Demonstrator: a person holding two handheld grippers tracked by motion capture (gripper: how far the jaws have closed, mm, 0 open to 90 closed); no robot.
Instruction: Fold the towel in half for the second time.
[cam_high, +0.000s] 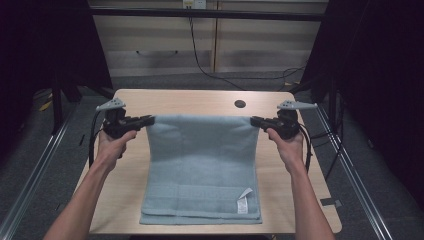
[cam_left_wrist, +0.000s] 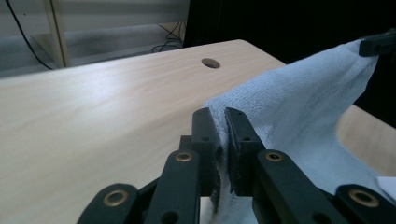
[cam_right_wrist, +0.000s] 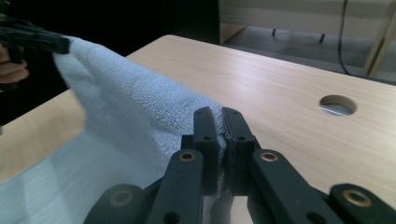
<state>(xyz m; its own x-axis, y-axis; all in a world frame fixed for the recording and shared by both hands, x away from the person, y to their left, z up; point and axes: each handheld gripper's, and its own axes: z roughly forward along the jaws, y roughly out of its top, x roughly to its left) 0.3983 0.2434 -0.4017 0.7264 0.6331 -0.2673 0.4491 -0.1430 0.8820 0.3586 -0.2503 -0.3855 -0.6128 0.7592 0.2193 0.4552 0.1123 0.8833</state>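
1. High view: the left hand-held gripper (cam_high: 151, 119) is clamped on the far left corner of a light blue towel (cam_high: 202, 165). The right hand-held gripper (cam_high: 253, 120) is clamped on the far right corner. The far edge of the towel is stretched between them above the table (cam_high: 200, 101). The near end lies flat on the table, with a white label (cam_high: 244, 201) near its right corner. A round hole (cam_high: 240, 104) sits in the table beyond the towel.
2. Left gripper view: the jaws are closed on a towel (cam_left_wrist: 299, 107) corner, with cloth pinched between them. The other hand-held gripper (cam_left_wrist: 379, 43) grips the opposite corner at upper right.
3. Right gripper view: the jaws are closed on the towel (cam_right_wrist: 135, 116) corner. The other hand-held gripper (cam_right_wrist: 58, 44) holds the opposite corner at upper left.
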